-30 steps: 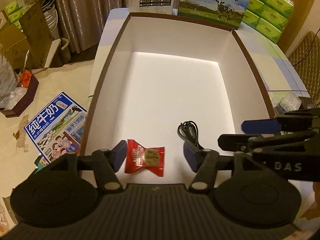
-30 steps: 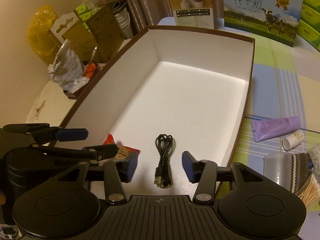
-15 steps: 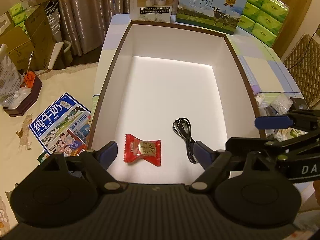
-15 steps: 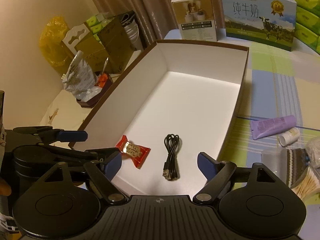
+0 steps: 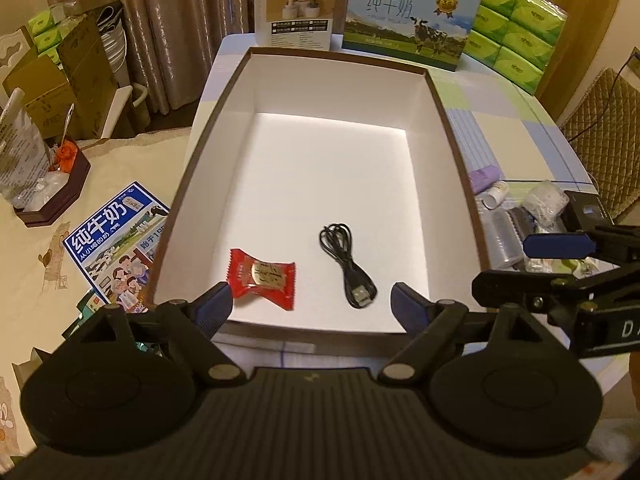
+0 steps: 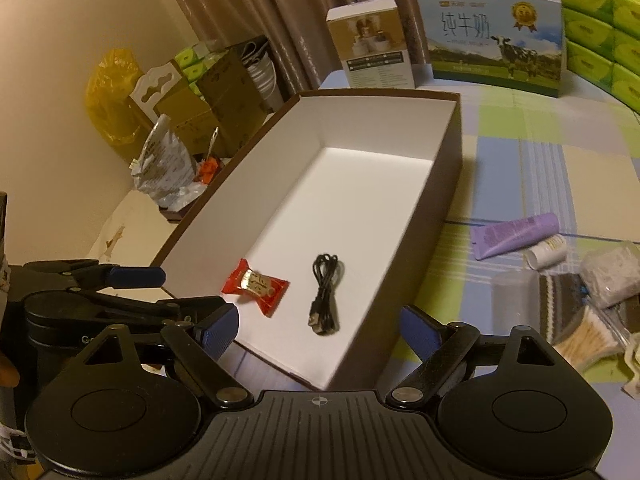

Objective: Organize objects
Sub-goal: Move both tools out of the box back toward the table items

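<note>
A brown box with a white inside (image 5: 224, 92) (image 6: 450, 148) stands on the table. In it lie a red wrapped candy (image 5: 262, 278) (image 6: 256, 286) and a coiled black USB cable (image 5: 346, 262) (image 6: 324, 294), near the front wall. My left gripper (image 5: 312, 306) is open and empty, above the box's front edge. My right gripper (image 6: 318, 330) is open and empty, above the box's front right corner. Each gripper shows at the edge of the other's view.
Right of the box lie a purple tube (image 6: 516, 236), a small white bottle (image 6: 546, 248), a clear plastic cup (image 6: 514, 300), cotton swabs (image 6: 584, 346) and other small items. A milk carton (image 5: 410, 26), a white box (image 5: 296, 8) and green tissue packs (image 5: 516, 22) stand behind.
Both grippers have opened wider and pulled back and up from the box. The candy and cable stay on the box floor.
</note>
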